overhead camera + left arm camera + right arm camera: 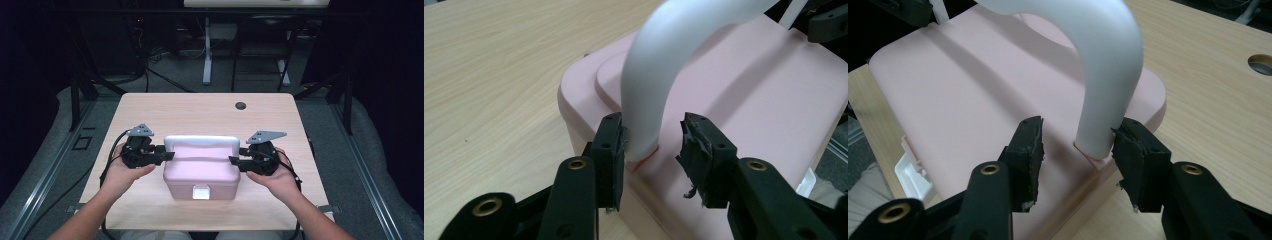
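A pink box (201,167) of smooth matte plastic, with rounded corners, a white front latch (201,192) and an arched white handle (659,65), sits near the front of the wood-grain desk (200,107). The left gripper (651,142) and right gripper (1075,145) straddle the handle's ends, jaws half open, one pad of each touching.

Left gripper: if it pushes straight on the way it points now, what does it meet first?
Probably the white handle. Its foot already sits between the left gripper's jaws, close against one pad, over the pink box's lid. Contact can't be confirmed.
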`<state>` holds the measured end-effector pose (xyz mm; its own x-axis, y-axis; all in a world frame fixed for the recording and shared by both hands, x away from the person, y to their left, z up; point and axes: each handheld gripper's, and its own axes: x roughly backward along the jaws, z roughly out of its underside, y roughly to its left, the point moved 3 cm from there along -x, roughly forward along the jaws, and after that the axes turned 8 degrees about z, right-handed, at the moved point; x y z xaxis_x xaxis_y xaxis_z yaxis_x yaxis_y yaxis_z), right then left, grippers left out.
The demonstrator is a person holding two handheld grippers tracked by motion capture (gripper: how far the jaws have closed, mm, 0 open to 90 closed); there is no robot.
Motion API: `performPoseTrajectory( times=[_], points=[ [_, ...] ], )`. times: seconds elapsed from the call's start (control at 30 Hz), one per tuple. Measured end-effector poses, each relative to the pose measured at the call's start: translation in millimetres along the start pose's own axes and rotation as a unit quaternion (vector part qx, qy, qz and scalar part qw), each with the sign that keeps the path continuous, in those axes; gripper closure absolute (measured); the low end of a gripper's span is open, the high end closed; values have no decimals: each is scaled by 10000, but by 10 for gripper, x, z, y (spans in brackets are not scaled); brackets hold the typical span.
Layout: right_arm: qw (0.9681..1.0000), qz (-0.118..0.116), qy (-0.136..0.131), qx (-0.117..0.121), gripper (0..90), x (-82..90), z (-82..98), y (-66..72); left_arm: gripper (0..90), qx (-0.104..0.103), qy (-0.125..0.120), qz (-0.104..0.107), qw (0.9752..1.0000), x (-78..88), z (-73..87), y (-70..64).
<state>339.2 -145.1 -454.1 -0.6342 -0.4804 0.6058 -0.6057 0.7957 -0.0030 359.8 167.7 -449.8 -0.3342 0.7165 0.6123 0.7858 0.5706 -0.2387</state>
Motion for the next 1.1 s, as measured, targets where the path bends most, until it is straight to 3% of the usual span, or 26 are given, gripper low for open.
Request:
performPoseTrajectory(
  times=[0.17, 0.33, 0.57, 1.1],
  points=[
    [10000, 35, -13, 28, 607, -10, 4, -15, 628, -1, -43, -45, 10000, -25, -7, 11],
    [9998, -76, -29, -159, 659, -53, -1, -76, 672, 28, -102, -86, 9999, -70, -6, 49],
    [9997, -29, -41, -257, 731, -50, 1, -85, 733, 51, -161, -107, 9998, -59, 9, 46],
    [9996, -160, -57, -234, 737, 25, 58, -8, 735, 9, -65, -76, 9999, 0, 61, -28]
  ],
)
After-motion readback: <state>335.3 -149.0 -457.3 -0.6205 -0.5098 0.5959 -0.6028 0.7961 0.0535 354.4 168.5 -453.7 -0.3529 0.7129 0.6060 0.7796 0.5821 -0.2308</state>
